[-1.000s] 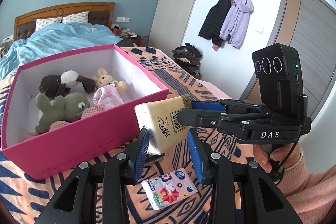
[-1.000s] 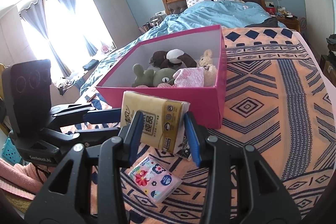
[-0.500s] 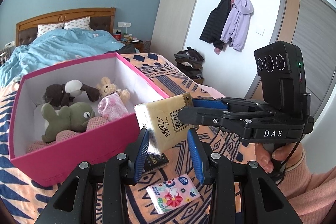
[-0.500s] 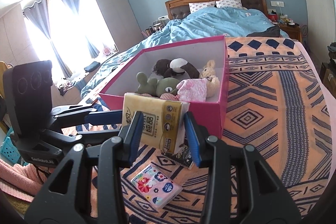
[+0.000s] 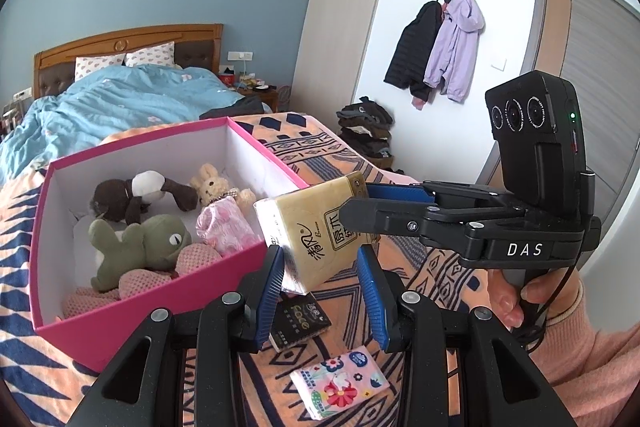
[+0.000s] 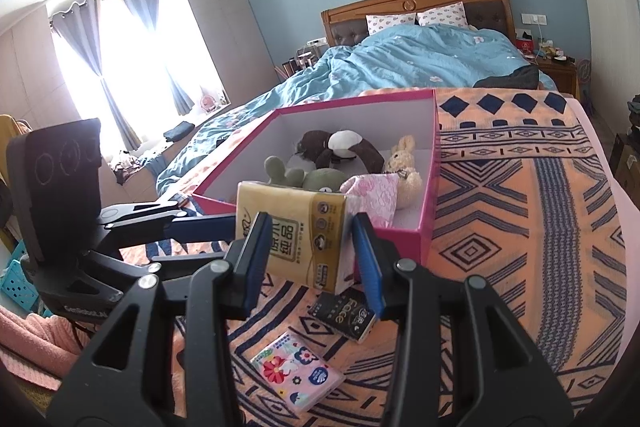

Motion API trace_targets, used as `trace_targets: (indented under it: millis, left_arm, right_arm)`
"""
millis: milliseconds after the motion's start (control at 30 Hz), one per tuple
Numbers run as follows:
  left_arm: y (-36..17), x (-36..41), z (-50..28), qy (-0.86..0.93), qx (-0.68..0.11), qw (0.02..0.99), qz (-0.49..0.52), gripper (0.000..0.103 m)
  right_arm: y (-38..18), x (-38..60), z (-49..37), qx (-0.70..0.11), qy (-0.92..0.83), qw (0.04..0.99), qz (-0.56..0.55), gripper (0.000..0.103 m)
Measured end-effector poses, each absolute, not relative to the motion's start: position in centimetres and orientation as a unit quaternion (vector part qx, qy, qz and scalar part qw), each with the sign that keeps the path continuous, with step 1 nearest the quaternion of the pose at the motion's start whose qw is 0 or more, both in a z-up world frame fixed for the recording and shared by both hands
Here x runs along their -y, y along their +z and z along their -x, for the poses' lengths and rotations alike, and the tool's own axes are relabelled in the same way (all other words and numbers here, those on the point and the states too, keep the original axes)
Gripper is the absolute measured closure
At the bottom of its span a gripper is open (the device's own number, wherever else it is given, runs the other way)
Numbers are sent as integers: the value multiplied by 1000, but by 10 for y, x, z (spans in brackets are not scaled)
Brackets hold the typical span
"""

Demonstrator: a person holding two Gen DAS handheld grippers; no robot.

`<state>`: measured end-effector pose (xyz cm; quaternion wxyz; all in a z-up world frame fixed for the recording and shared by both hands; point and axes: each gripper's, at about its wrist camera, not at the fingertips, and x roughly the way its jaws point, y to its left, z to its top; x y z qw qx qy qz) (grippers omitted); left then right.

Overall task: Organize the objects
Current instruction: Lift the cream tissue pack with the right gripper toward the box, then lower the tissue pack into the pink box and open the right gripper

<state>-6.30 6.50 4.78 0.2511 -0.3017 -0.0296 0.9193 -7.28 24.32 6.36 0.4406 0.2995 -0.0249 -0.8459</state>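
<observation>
Tissue pack (image 5: pixel 316 227), the beige one with the brown print, is up in the air over the bed, right by the near corner of the pink box (image 5: pixel 112 323) and outside it. Going from the left in the left wrist view: the box sits open on the orange patterned bedspread (image 5: pixel 440 267) and already has soft toys in it. That's a green frog-ish plush (image 5: pixel 136 247) at the front, a brown and white dog plush (image 5: pixel 132 195) behind it, and a little bunny in a pink dress (image 5: pixel 216 195) against the right-hand wall. Next comes the left gripper (image 5: pixel 320 253), with its blue fingers (image 5: pixel 272 283) pinching the lower end of the pack, tilted a bit. On the bedspread just under the pack lies a small black pack with "face" on it (image 5: pixel 300 319), and nearer the camera a pink floral pack (image 5: pixel 340 387), the two close but not touching. Then from the right the right gripper (image 5: pixel 356 201) reaches in roughly level, and its fingers are pinching the upper end of the same pack, one across the printed face and one behind. So both grippers are clamped on it at once. Far right you can see the hand (image 5: pixel 520 291) on that gripper's handle and a pink sleeve (image 5: pixel 592 347). The right wrist view agrees: the pack sits between its blue pads with the box just behind.
</observation>
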Motion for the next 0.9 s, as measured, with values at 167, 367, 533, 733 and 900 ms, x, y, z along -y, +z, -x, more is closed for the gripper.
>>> trace_targets:
  millis: [167,367,533,733,900]
  left_arm:
    - [51,-63,69,922,31,244,299,65]
    - [55,-59,76,925,32,238,295,65]
    - [57,-56,85,924,38,234,300,65]
    - [58,-54,97,925,41,228,302,65]
    - [56,-52,105,924,45,222,309,65]
  right_arm:
    - [69,-240,78,21,-847,442,-293,58]
    - [72,-235,87,20,-846,445,-293,58]
    - [73,-232,96,22,-846,445,-293,58]
    - [75,-229,104,21,-845,445,-295,58]
    - [77,-225,114,21,-846,444,-295,58]
